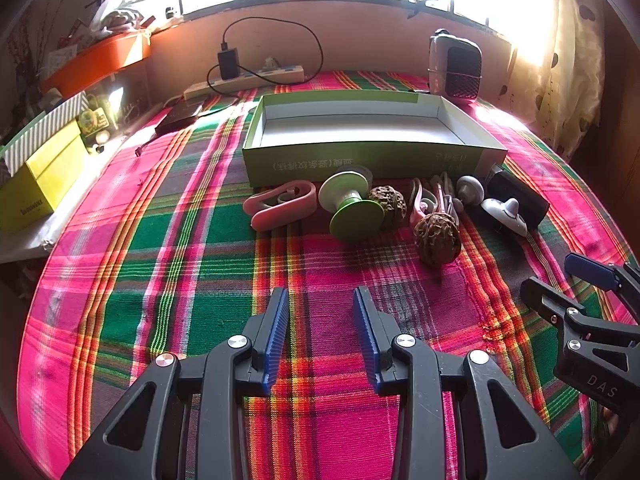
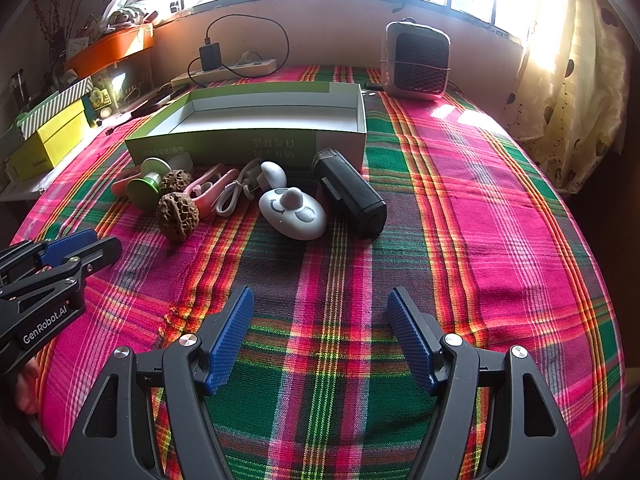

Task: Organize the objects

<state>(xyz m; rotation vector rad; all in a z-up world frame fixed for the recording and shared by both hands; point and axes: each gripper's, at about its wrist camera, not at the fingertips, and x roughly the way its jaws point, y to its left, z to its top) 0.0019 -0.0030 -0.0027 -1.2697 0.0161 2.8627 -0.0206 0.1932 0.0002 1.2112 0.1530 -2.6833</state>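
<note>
Both cams ride on a hand-held gripper, looking fwd & down along blue fingers over the plaid-covered table [image 1: 168,240]. Left wrist view sits low, near the cloth, facing the green box [image 1: 360,156] & window wall; right hand-held gripper [image 1: 568,280] pokes in at its right edge. Right wrist view faces the same way from further right; left hand-held gripper [image 2: 84,248] shows at its left edge. Shared: box, clutter row in front incl. walnut [image 1: 437,238], power strip [image 2: 228,70], heater-like unit [image 2: 416,60] (prob., glare-washed).
</note>
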